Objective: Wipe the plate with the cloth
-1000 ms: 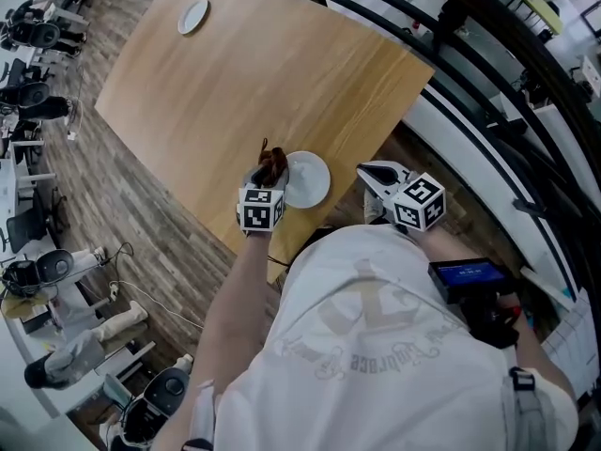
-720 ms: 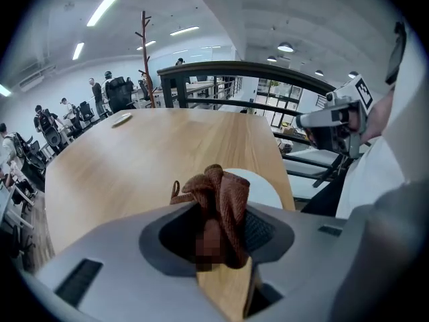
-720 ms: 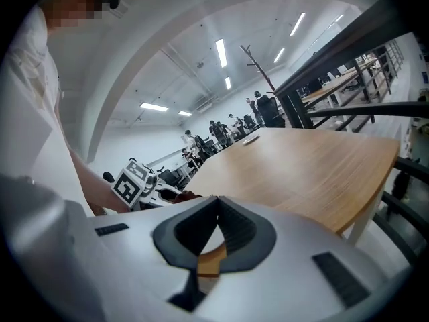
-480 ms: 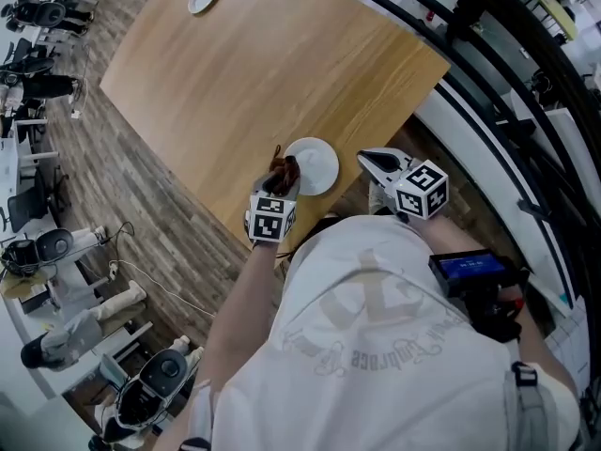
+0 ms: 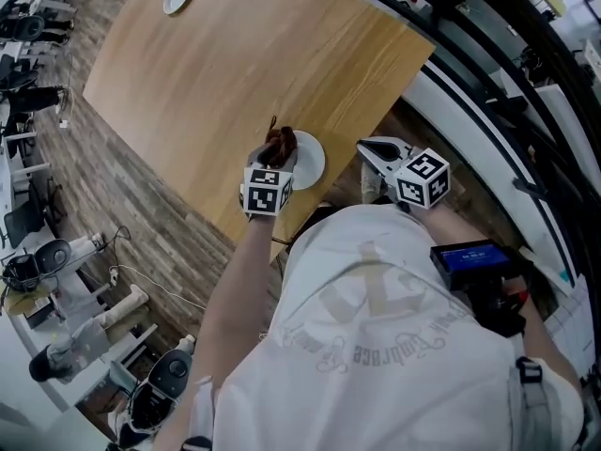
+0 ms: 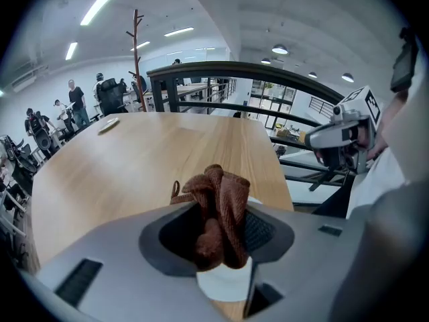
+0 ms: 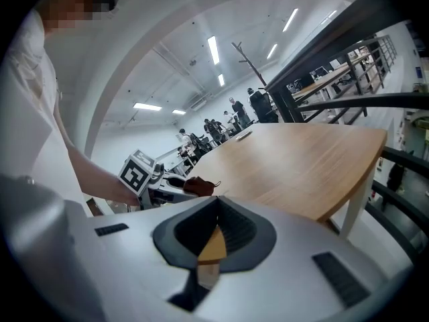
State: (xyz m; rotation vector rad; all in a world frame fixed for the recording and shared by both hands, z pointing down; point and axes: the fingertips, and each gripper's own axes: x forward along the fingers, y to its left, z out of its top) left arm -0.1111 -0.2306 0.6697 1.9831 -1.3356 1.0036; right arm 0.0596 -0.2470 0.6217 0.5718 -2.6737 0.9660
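With my left fingers (image 6: 265, 232) pinching the bunched cloth (image 6: 218, 210) at the plate (image 5: 311, 164) and my right fingers (image 7: 234, 230) closed and empty, I judge wiping underway; next, press and rub.

At table's (image 5: 235, 54) near edge, cloth (image 5: 280, 145) over plate (image 5: 313, 163)

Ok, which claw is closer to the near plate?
Left. The left claw, shut on the cloth, is at the plate, over its left rim. The right claw hangs beyond the table edge, to the plate's right, apart from it.
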